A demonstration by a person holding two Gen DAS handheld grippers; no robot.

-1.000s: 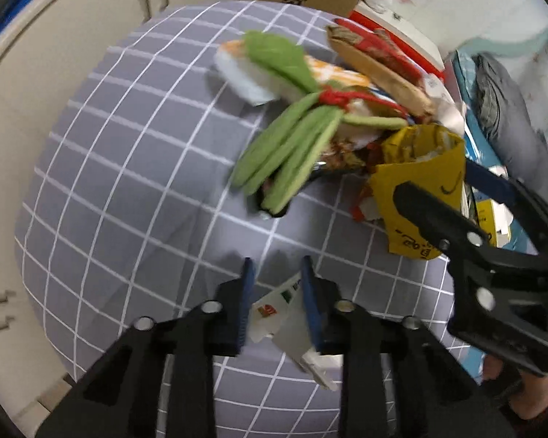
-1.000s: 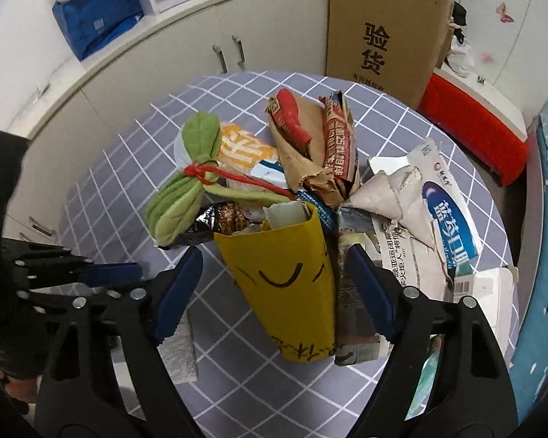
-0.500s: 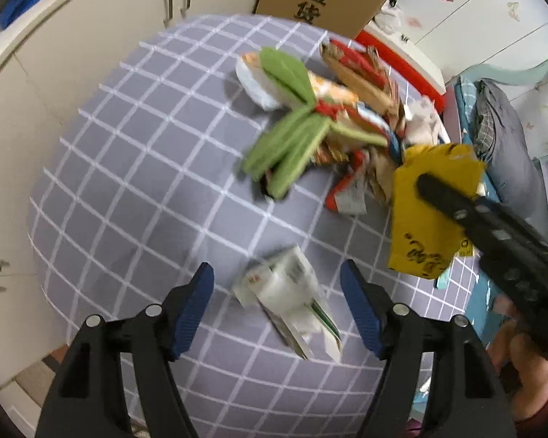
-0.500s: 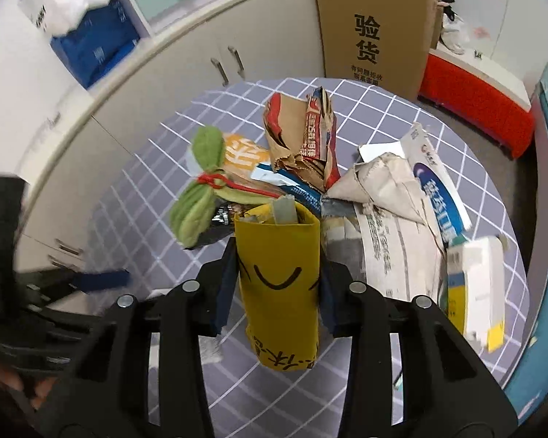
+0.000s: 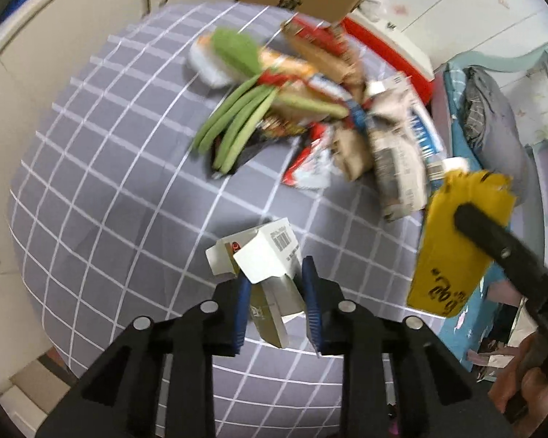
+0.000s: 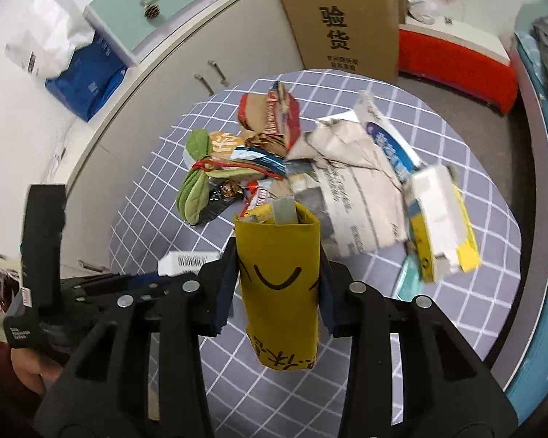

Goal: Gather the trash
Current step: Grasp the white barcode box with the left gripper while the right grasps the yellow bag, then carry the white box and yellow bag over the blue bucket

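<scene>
Above checked tablecloth (image 5: 109, 189), yellow bag (image 6: 277, 273) between right hand-held gripper (image 6: 277, 284) pads.

The left gripper (image 5: 276, 292) points steeply downward, its blue pads having just closed in, now pressed against a small white carton (image 5: 270, 266); the right gripper (image 6: 278, 284) tilts down too, clamped on a yellow paper bag (image 6: 279, 273); a hand (image 5: 526, 401) grips its handle.

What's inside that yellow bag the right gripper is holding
The yellow bag is open at the top. A flat grey strip and a bit of crumpled wrapper stick out of its mouth. Anything deeper is hidden by the bag's walls.
</scene>
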